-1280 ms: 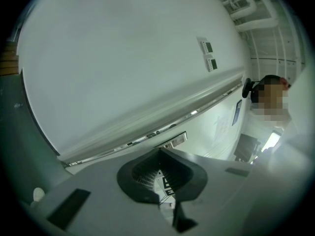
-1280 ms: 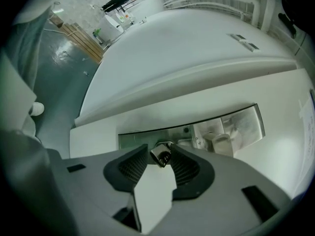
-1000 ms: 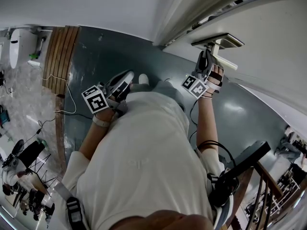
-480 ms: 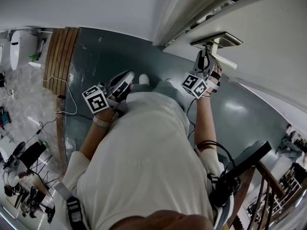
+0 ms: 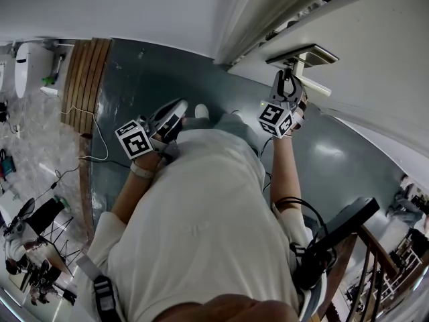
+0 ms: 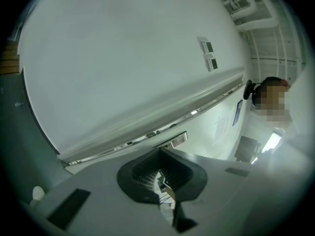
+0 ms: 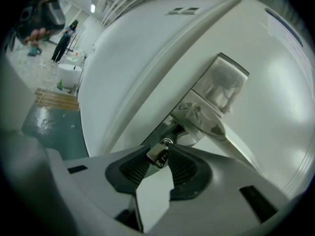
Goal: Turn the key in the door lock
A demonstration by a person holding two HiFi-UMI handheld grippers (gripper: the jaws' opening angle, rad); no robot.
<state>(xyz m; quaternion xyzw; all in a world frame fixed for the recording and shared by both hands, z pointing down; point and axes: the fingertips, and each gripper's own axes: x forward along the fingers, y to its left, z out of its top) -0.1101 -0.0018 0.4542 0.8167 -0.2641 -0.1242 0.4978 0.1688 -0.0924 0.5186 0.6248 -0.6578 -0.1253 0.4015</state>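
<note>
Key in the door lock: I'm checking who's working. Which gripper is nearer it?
Right. The right gripper is clamped on the key; the left gripper hangs back beside the person, well away.

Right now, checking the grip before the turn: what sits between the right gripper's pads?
The key, pinched at the tips of the right gripper; the right gripper view shows it.

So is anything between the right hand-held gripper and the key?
Nothing visible is. The right hand-held gripper already pinches the key, and the key sits in the door lock.
</note>
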